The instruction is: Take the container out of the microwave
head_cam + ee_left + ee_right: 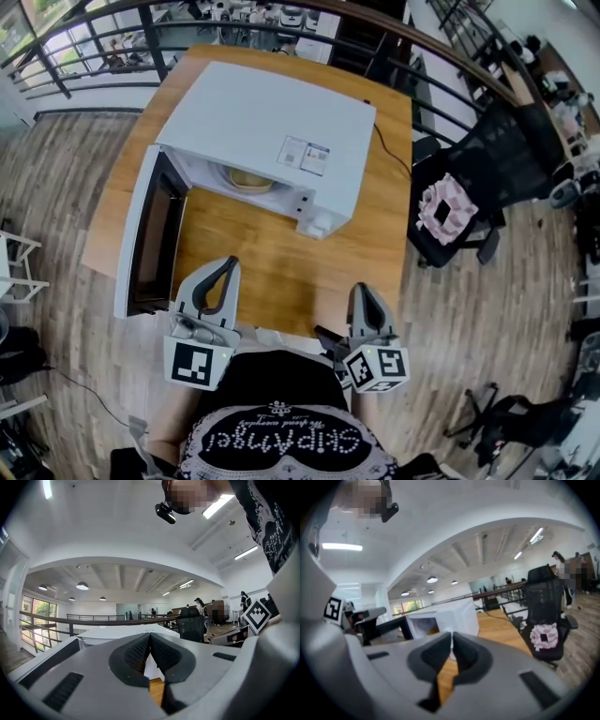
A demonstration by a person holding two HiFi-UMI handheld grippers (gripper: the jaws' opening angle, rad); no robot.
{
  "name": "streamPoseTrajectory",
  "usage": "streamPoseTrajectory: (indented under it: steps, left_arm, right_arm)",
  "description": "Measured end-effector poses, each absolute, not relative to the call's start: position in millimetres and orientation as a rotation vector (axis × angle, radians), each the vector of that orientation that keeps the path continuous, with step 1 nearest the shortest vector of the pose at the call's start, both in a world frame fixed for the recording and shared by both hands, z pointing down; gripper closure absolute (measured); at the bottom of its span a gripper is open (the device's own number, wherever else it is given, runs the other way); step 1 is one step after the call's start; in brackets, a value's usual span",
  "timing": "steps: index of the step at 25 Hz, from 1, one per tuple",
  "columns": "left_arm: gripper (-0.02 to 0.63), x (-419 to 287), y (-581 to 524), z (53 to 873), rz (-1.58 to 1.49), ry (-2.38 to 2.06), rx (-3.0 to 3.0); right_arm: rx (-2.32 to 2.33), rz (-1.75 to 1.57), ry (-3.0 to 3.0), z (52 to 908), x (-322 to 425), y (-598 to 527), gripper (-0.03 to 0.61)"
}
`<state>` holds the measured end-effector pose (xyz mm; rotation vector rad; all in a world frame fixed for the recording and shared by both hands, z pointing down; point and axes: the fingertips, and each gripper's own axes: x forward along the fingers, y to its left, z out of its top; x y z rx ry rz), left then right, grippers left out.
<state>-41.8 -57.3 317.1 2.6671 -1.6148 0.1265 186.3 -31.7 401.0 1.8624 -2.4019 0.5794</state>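
The left tool (228, 262) and right tool (364, 289), both closed and empty, hang over the worktop (272, 272) before the open-doored microwave (272, 122), the container (248, 178) inside, not yet lifted out.

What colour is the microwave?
White. The boxy white microwave, door open, shows best in the head view.

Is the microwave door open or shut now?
Open. The door stands swung out from the microwave, and the container shows inside.
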Motion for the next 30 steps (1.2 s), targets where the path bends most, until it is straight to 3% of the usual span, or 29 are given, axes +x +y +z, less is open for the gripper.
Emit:
streamPoseTrajectory:
  steps: [12,30]
  left_arm:
    - [0.591,-40,-52,315,0.173,-1.641,2.686]
    - [0.591,-90,-72,323,0.142,-1.578,2.648]
  right_arm:
    - [1.815,0.59,-2.447,400,178,-36,0.543]
    - [1.846,0.6,-2.406,392,132,-43,0.543]
